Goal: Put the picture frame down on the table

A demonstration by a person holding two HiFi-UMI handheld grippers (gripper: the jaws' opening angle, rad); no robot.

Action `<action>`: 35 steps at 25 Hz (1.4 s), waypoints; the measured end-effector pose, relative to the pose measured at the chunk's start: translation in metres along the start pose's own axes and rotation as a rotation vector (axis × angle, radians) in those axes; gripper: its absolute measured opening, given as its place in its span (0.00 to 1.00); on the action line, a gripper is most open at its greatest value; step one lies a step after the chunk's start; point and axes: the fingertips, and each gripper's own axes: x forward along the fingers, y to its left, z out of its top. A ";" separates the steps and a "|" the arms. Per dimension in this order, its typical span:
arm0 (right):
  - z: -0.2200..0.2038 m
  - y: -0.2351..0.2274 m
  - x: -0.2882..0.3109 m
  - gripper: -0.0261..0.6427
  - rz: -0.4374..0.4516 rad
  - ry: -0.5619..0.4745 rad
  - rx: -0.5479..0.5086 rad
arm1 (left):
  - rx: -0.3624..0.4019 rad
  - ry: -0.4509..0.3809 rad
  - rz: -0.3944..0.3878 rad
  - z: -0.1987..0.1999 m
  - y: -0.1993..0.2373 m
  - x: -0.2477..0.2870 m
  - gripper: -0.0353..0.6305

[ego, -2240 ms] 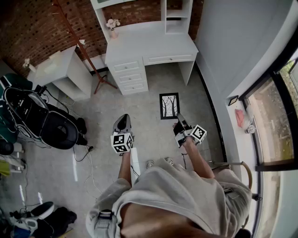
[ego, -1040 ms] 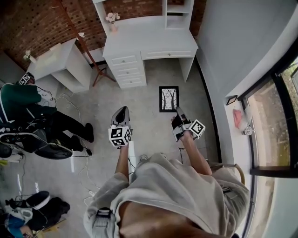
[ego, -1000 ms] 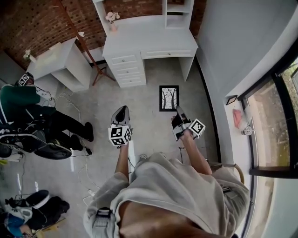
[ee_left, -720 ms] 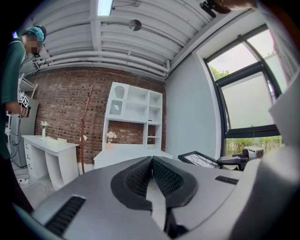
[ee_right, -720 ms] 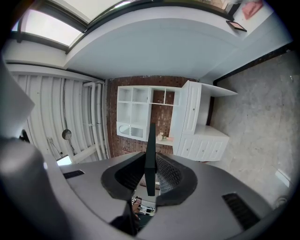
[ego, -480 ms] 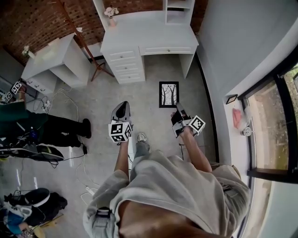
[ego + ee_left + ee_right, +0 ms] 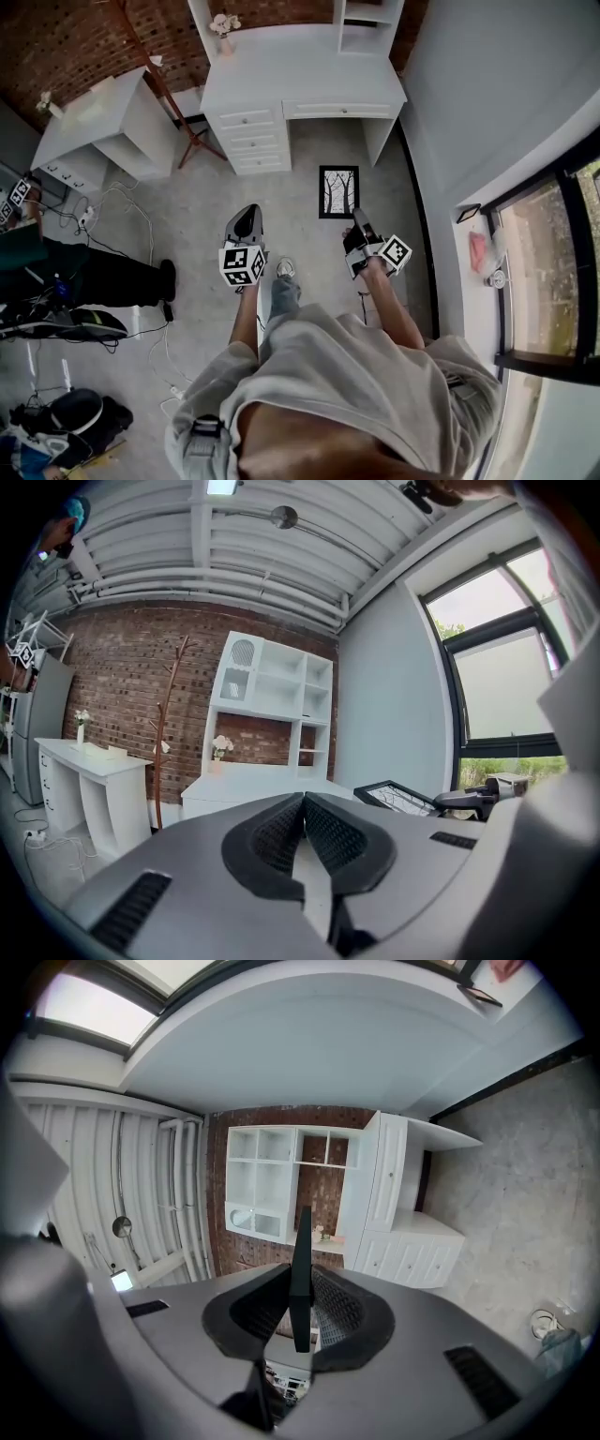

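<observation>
The black picture frame (image 7: 338, 191), with a tree drawing in it, hangs flat above the floor in front of me, and my right gripper (image 7: 356, 220) is shut on its near edge. In the right gripper view the frame (image 7: 301, 1241) stands edge-on between the closed pads. My left gripper (image 7: 246, 221) is shut with nothing in it and is held level to the frame's left. The left gripper view shows the frame (image 7: 398, 799) at the right. The white desk (image 7: 300, 80) with drawers stands ahead, its top bare except for a small flower vase (image 7: 224, 25).
A second white table (image 7: 98, 117) and a wooden coat stand (image 7: 161, 80) stand at the left of the desk. Cables (image 7: 122, 202) lie on the floor. A person's legs (image 7: 84, 281) reach in from the left. A grey wall and window (image 7: 548, 272) run along the right.
I have walked closer to the desk with the frame still held out in front. The person at the left has shifted further toward the picture's edge.
</observation>
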 end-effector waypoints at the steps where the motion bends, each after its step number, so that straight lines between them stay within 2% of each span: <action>1: 0.002 -0.001 0.012 0.17 0.000 -0.003 -0.003 | -0.001 -0.002 -0.004 0.002 0.007 0.010 0.08; 24: 0.025 -0.006 0.261 0.17 -0.013 -0.036 -0.043 | -0.010 -0.015 -0.051 0.058 0.177 0.199 0.08; 35: 0.025 -0.017 0.329 0.17 -0.028 -0.070 -0.067 | -0.009 -0.016 -0.103 0.063 0.228 0.260 0.08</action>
